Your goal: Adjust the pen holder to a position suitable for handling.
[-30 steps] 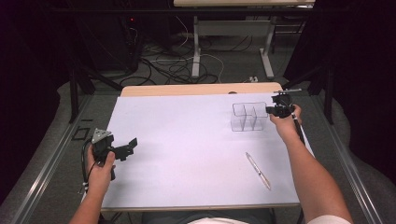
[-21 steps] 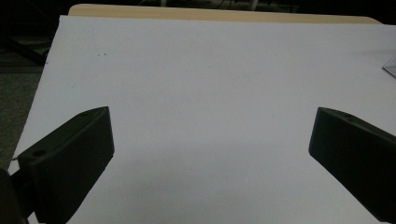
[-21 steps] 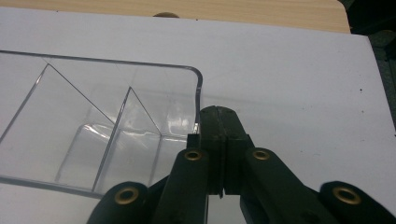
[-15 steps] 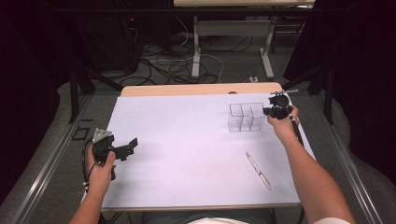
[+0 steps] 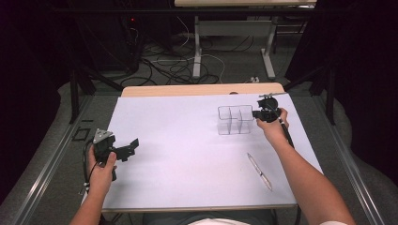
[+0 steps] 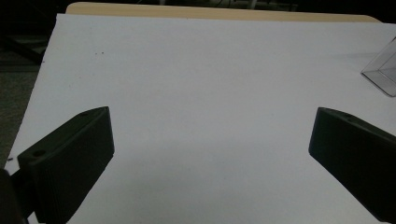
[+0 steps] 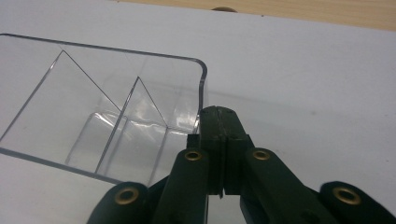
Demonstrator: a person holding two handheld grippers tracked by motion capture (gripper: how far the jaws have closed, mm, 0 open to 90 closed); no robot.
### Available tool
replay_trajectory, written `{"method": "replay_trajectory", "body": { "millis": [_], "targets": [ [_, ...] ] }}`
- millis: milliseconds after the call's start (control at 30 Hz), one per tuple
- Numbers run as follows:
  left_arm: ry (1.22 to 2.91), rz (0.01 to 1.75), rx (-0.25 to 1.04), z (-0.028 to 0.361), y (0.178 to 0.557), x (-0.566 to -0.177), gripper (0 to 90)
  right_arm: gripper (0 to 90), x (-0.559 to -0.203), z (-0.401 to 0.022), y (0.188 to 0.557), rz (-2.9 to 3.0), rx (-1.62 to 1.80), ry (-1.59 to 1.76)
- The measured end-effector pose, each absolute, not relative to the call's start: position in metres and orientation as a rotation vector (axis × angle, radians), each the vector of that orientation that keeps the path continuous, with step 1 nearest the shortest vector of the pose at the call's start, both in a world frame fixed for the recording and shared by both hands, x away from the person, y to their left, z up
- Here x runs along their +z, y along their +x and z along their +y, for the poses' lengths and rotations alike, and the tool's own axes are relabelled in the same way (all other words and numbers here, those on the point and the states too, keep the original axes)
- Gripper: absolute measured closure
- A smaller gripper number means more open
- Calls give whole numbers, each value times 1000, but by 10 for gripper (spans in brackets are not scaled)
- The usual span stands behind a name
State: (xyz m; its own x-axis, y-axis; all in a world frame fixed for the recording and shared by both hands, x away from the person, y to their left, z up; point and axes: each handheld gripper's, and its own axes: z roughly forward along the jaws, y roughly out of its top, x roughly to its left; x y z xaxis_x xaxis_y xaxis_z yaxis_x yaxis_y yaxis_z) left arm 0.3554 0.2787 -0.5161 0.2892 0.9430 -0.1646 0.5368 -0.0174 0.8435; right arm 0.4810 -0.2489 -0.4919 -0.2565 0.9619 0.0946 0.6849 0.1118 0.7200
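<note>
the right gripper, jaws clamped on the near wall of the clear divided organizer at the white sheet's far right, while the left gripper hung wide open, empty.

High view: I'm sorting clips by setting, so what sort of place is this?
Probably a lab or workshop recording station, not a home. A white-covered table stands between dark curtains, loose cables lie on the floor behind, and another desk frame stands beyond.
</note>
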Motion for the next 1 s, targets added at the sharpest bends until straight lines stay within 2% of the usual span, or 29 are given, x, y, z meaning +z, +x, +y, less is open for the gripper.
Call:
{"method": "replay_trajectory", "body": {
  "millis": [1000],
  "targets": [
    [1678,1359,578,278,356,-516,1,900,-500,-161,470,2133,1017,1523]
  ]
}}
